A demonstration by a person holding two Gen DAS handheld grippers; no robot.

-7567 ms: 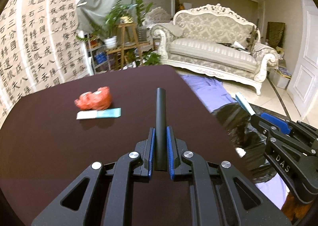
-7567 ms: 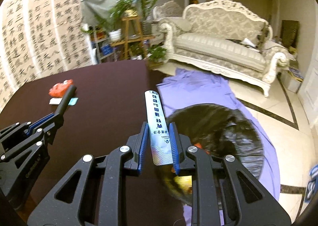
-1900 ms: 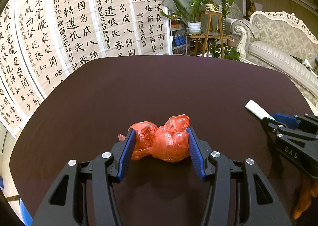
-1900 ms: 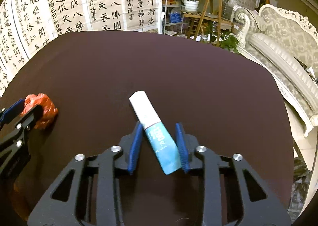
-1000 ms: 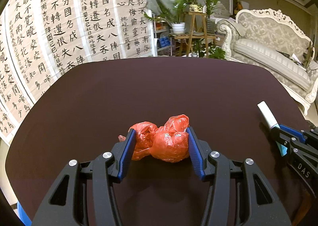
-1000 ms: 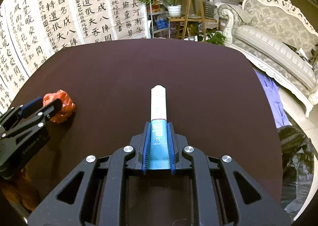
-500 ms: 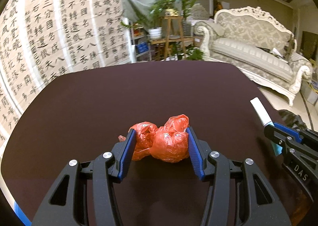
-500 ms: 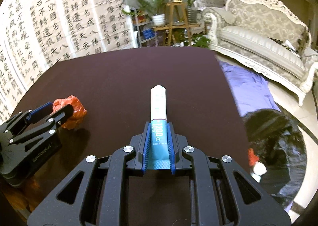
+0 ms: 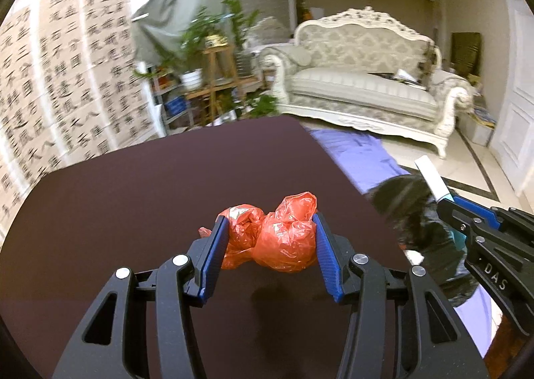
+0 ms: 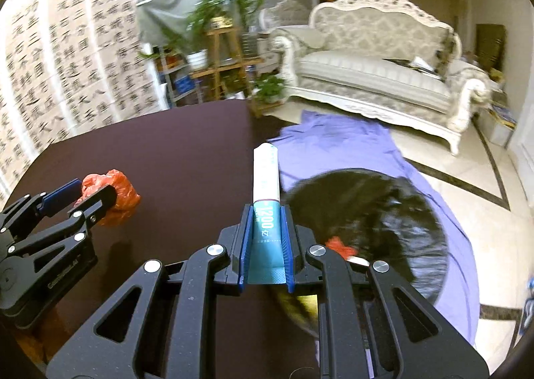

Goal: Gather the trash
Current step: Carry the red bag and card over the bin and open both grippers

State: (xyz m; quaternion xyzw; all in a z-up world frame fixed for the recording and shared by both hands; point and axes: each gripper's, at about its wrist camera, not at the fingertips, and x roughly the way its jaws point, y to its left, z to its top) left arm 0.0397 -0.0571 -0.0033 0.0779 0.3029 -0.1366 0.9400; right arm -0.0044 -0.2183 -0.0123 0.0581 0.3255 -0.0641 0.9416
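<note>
A crumpled red plastic bag [image 9: 273, 239] is pinched between the blue pads of my left gripper [image 9: 270, 232], held just above the dark table [image 9: 167, 185]. My right gripper [image 10: 266, 212] is shut on a white and teal tube [image 10: 266, 178] that sticks out forward past the table's right edge. Below that edge an open black trash bag [image 10: 367, 212] lies on the floor with red scraps inside. From the right wrist view the left gripper [image 10: 90, 190] with the red bag [image 10: 116, 192] shows at the left. From the left wrist view the right gripper [image 9: 450, 200] and its tube [image 9: 432, 178] show at the right.
A purple cloth [image 10: 340, 142] is spread on the tiled floor under the trash bag. Behind it stands a cream sofa [image 9: 367, 85], with a wooden plant stand [image 9: 217, 78] to its left. Calligraphy sheets [image 9: 60, 85] cover the left wall.
Both grippers have swung to the right with their loads. The table's right edge, the trash bag and the sofa have come further into view. Neither grip has changed.
</note>
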